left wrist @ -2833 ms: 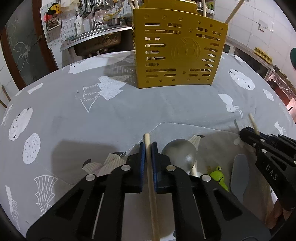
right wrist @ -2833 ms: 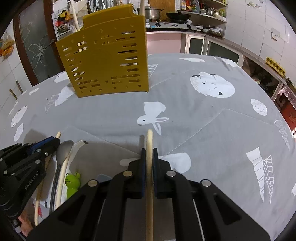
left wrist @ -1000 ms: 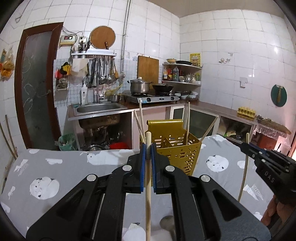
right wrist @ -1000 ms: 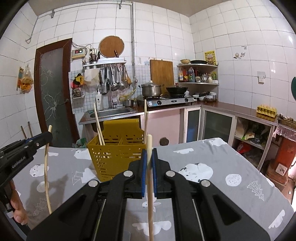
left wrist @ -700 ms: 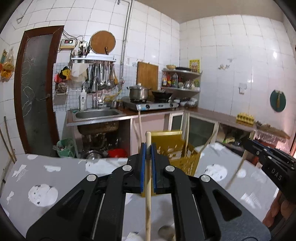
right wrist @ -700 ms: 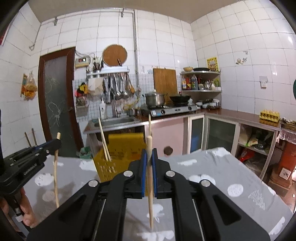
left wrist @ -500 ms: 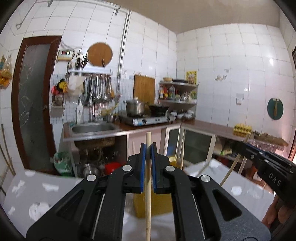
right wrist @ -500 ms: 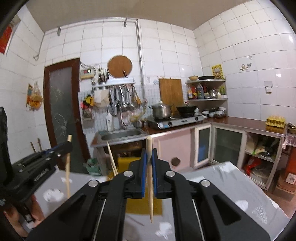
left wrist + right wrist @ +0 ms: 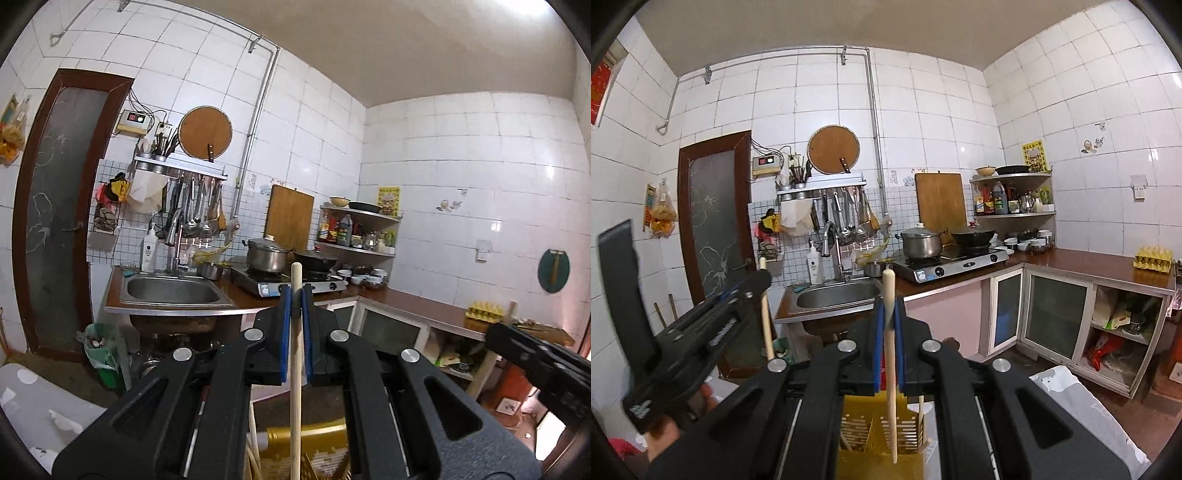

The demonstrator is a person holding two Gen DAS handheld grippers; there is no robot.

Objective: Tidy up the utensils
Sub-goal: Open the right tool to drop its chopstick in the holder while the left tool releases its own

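Observation:
My left gripper (image 9: 294,293) is shut on a wooden chopstick (image 9: 295,387) that hangs down toward the yellow utensil basket (image 9: 317,452) low in the left wrist view. My right gripper (image 9: 888,306) is shut on another wooden chopstick (image 9: 891,387), held upright with its lower tip over the yellow basket (image 9: 864,428), which holds several chopsticks. The left gripper (image 9: 759,282) with its chopstick (image 9: 766,325) shows at the left of the right wrist view. The right gripper (image 9: 496,334) shows at the right of the left wrist view.
A grey patterned tablecloth (image 9: 1067,391) shows at the lower corners. Behind are a steel sink (image 9: 170,290), a stove with a pot (image 9: 921,243), hanging ladles (image 9: 846,218), glass-door cabinets (image 9: 1052,317) and a brown door (image 9: 55,206).
Both grippers have lifted their chopsticks off the table, turned them upright and moved over the yellow basket, which has dropped to the bottom of both views.

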